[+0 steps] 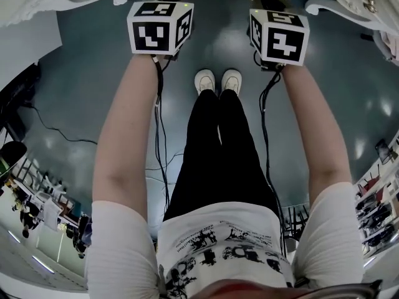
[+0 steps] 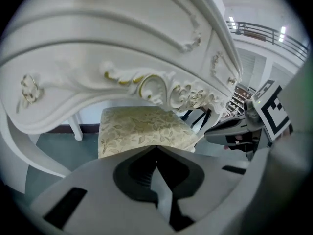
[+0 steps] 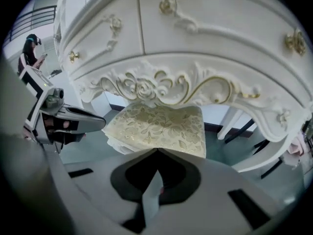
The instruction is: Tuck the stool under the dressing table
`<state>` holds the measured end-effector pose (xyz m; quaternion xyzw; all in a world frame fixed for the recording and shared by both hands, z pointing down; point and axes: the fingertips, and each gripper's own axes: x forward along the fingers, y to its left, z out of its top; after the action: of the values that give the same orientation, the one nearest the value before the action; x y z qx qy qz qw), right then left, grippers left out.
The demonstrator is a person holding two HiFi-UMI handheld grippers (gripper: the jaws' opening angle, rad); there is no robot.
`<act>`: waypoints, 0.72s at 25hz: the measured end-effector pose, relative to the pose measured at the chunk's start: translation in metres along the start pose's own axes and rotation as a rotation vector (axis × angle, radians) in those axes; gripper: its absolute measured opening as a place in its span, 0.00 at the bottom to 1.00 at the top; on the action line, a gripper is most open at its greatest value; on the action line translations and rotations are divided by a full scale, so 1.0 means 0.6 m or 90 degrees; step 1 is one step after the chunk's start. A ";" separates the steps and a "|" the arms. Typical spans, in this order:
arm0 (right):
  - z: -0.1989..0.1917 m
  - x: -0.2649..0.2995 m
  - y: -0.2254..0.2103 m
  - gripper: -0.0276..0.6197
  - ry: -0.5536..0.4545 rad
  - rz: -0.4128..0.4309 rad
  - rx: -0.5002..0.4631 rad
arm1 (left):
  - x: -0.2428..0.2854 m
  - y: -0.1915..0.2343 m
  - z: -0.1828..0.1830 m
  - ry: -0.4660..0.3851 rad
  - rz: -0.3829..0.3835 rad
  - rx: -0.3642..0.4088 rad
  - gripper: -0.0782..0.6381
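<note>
At 12 o'clock in the head view, both bare arms reach straight out, parallel. Dressing table (image 3: 195, 43): white, gilt scrollwork, drawers facing the tools. Stool (image 3: 161, 126): leaf-pattern cushion beneath the carved apron, between the table legs, near edge square to the tools. Left tool (image 2: 155, 146) and right tool (image 3: 157, 149): tips pressed together, gripping nothing. Shirt print unreadable.

One stool (image 3: 156, 124). One white dressing table (image 3: 195, 33). Two claws: the left claw (image 2: 156, 146) and the right claw (image 3: 157, 150). Two marker cubes, the left cube (image 1: 159, 27) and the right cube (image 1: 279, 36). Two white shoes, one shoe (image 1: 204, 80) beside the other shoe (image 1: 231, 80). Two bare forearms, the left forearm (image 1: 124, 142) and the right forearm (image 1: 318, 136).
</note>
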<state>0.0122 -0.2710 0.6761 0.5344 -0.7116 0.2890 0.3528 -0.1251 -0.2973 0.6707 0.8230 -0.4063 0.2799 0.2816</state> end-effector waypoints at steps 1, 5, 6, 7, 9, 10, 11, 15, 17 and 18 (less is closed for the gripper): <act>0.010 -0.026 0.007 0.07 -0.017 0.004 -0.006 | -0.018 -0.012 0.008 -0.005 -0.003 0.005 0.14; 0.070 -0.141 0.047 0.07 -0.112 0.027 -0.036 | -0.107 -0.058 0.061 -0.058 -0.017 0.028 0.14; 0.085 -0.170 0.059 0.07 -0.131 0.038 -0.034 | -0.133 -0.070 0.079 -0.076 -0.023 0.035 0.14; 0.098 -0.200 0.068 0.07 -0.146 0.049 -0.029 | -0.159 -0.085 0.096 -0.092 -0.029 0.042 0.14; 0.122 -0.261 0.085 0.07 -0.172 0.070 -0.016 | -0.212 -0.118 0.130 -0.123 -0.044 0.049 0.14; 0.132 -0.292 0.093 0.07 -0.183 0.079 -0.014 | -0.239 -0.134 0.147 -0.138 -0.052 0.049 0.14; 0.142 -0.322 0.101 0.07 -0.194 0.086 -0.017 | -0.266 -0.150 0.165 -0.153 -0.058 0.050 0.14; 0.195 -0.444 0.126 0.07 -0.251 0.094 -0.058 | -0.380 -0.198 0.242 -0.216 -0.065 0.057 0.14; 0.229 -0.509 0.131 0.07 -0.291 0.086 -0.097 | -0.438 -0.222 0.281 -0.249 -0.073 0.067 0.14; 0.248 -0.541 0.131 0.07 -0.313 0.080 -0.114 | -0.465 -0.234 0.304 -0.268 -0.080 0.078 0.14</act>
<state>-0.0339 -0.1872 0.3229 0.5100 -0.8303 0.1077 0.1970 -0.1097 -0.2088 0.3203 0.9024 -0.3863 0.1081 0.1573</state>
